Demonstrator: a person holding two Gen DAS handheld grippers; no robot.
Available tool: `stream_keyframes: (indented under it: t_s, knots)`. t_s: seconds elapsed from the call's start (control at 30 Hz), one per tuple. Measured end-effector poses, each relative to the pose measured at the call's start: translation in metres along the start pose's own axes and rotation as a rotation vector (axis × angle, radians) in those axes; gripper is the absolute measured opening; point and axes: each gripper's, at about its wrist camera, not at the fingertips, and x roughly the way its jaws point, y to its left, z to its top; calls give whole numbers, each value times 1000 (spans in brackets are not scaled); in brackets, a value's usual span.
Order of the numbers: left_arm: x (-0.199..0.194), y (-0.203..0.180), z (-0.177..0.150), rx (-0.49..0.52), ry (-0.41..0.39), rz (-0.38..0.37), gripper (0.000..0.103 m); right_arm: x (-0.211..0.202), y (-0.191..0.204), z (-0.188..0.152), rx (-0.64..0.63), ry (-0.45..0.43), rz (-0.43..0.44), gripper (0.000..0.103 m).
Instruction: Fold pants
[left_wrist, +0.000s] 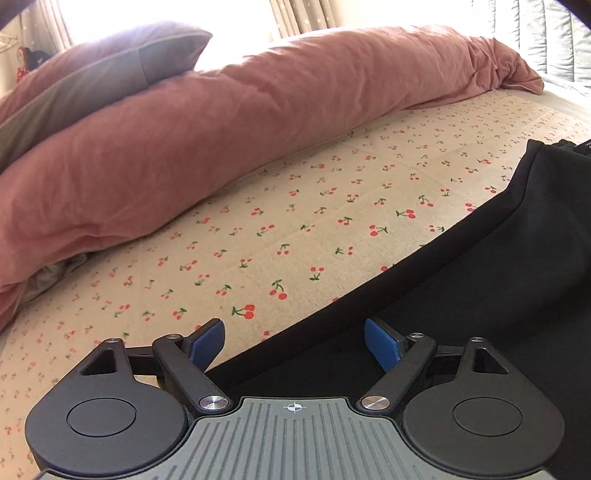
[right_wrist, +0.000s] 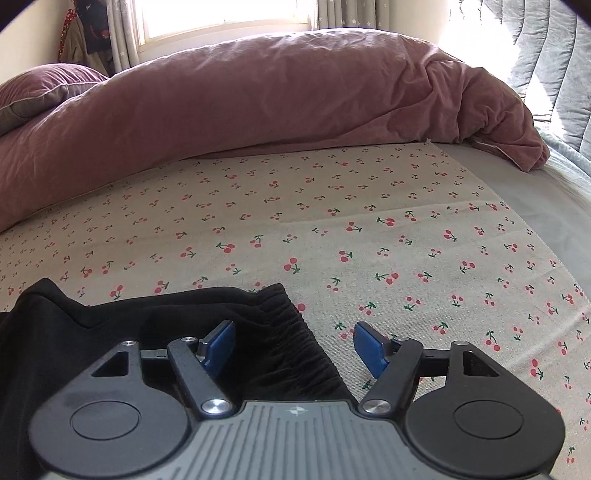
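We judge the black pants (right_wrist: 155, 325) soft and limp; take the gathered waistband (right_wrist: 295, 339) between our right gripper's (right_wrist: 293, 347) wide, empty jaws.

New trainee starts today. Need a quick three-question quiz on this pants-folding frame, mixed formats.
1. True or false: the left gripper is clamped on the black fabric pants.
2. Which part of the pants lies between the right gripper's open blue pads? A) gathered elastic waistband B) leg cuff C) pocket
3. What lies bunched along the far side of the cherry-print bedsheet?

Key: 1 false, both grippers are open. 2 A. 3 a dusty-pink duvet.
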Motion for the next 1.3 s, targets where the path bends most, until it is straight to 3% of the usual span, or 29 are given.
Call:
stream_keyframes:
  t_s: [0.03,0.07,0.1,0.17,0.2,0.23,0.3,0.47,0.57,0.63,0.73,0.8,0.87,1.0,1.1,1.2,1.3]
  knots:
    - [4,4,1,-44,7,-37,71,4,2,-1,-11,4,-2,69]
    - [5,9,1,-96,16,-87,52,8,3,-2,-22,2,-4,68]
    - [5,11,2,-134,18,-130,44,10,4,-2,-25,-8,1,65]
    - [0,5,3,-139,13,-149,19,10,5,-3,-29,-22,14,57]
    - [-2,-2,2,-124,7,-135,15,9,6,-3,-28,-31,34,48]
    - [-4,-8,2,-116,-2,-117,7,9,7,-2,-27,-36,39,46]
    - [-7,-16,2,-127,-25,-73,0,7,10,-2,-52,-51,7,27]
    - [-31,-11,3,-215,-191,18,0,-15,11,-2,-64,-184,-92,21]
    - [-32,-6,4,-268,-257,80,0,-16,1,2,-33,-230,-104,20]
    - [-16,-4,9,-302,-200,83,5,-4,-4,3,-9,-193,-82,22]
    - [-2,-6,11,-301,-109,99,13,12,-5,1,16,-123,-88,42]
    - [-14,-10,10,-313,-133,120,25,5,-8,-2,48,-132,-99,60]
    - [-28,-11,11,-317,-157,114,68,-5,-16,-2,78,-128,-77,63]
    - [-54,-22,10,-313,-134,76,70,-23,-35,-3,161,-82,-53,62]
    - [-69,-38,1,-311,-109,-10,71,-25,-52,-10,288,-17,-10,60]
    - [-76,-57,-11,-304,-78,-96,71,-22,-66,-24,465,13,94,51]
    - [-77,-78,-19,-266,-62,-144,71,-16,-66,-30,520,26,169,22]
